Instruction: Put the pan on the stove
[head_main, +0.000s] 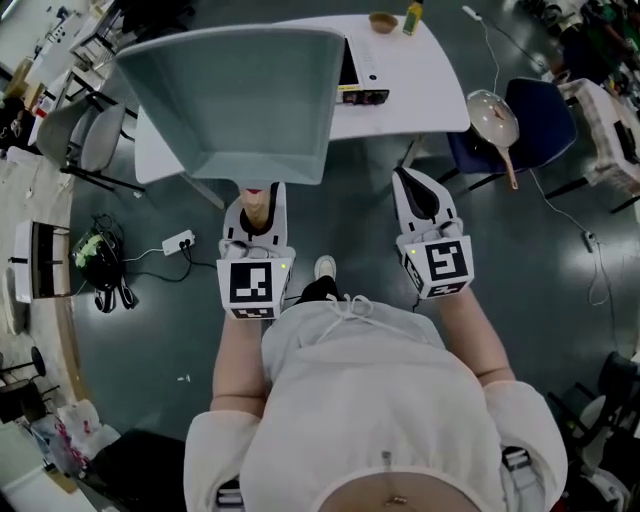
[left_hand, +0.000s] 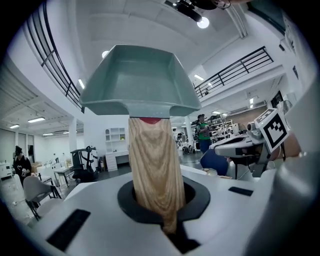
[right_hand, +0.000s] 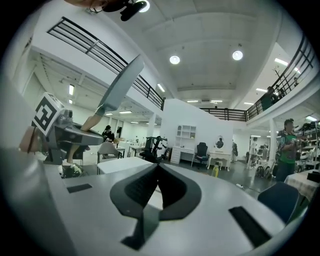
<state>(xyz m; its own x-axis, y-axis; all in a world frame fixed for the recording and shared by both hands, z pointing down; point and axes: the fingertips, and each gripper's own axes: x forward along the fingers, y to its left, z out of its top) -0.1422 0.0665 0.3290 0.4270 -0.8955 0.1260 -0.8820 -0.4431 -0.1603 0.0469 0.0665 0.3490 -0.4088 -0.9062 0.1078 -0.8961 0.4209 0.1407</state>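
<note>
A square grey-green pan (head_main: 240, 100) with a wooden handle (head_main: 257, 205) is held up high, close to my head. My left gripper (head_main: 256, 215) is shut on that handle; in the left gripper view the handle (left_hand: 155, 170) runs up from between the jaws to the pan (left_hand: 140, 80). My right gripper (head_main: 420, 195) hangs beside it over the floor, shut and empty, its pads meeting (right_hand: 156, 175). From there the pan (right_hand: 120, 85) shows edge-on at the left. A black stove (head_main: 355, 85) lies on the white table (head_main: 410, 80), mostly hidden behind the pan.
A second, round pan (head_main: 492, 118) with a wooden handle lies on a blue chair (head_main: 540, 120) at the table's right. A bowl (head_main: 383, 21) and a bottle (head_main: 413, 17) stand at the table's far edge. Grey chairs (head_main: 85, 135), a power strip (head_main: 178, 241) and cables are on the floor.
</note>
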